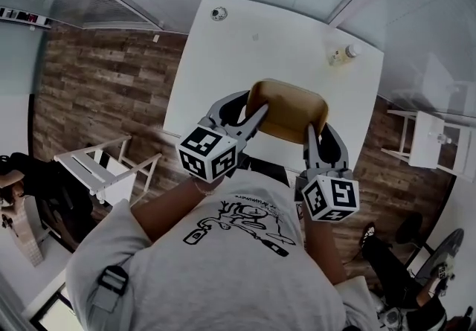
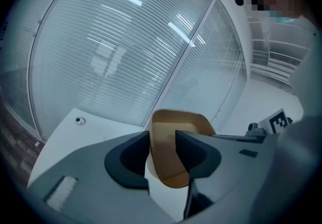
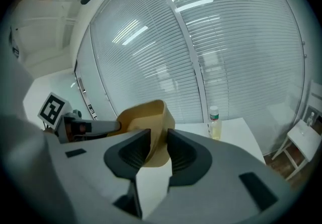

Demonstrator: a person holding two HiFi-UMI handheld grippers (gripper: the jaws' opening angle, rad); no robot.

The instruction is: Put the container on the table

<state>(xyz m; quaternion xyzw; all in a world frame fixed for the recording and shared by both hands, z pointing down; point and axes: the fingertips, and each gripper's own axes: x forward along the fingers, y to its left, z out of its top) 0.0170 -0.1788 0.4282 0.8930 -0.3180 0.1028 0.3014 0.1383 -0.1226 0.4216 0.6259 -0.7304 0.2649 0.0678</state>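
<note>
A tan, shallow container is over the near part of the white table; whether it touches the top I cannot tell. My left gripper is shut on its left rim, and my right gripper is shut on its right rim. In the left gripper view the container's wall stands pinched between the dark jaws of the left gripper. The right gripper view shows the other wall clamped in the right gripper, with the left gripper's marker cube beyond.
A small clear bottle stands at the table's far right. A small round object lies at the far left corner. White racks stand on the wooden floor at left and right. Blinds line the walls behind.
</note>
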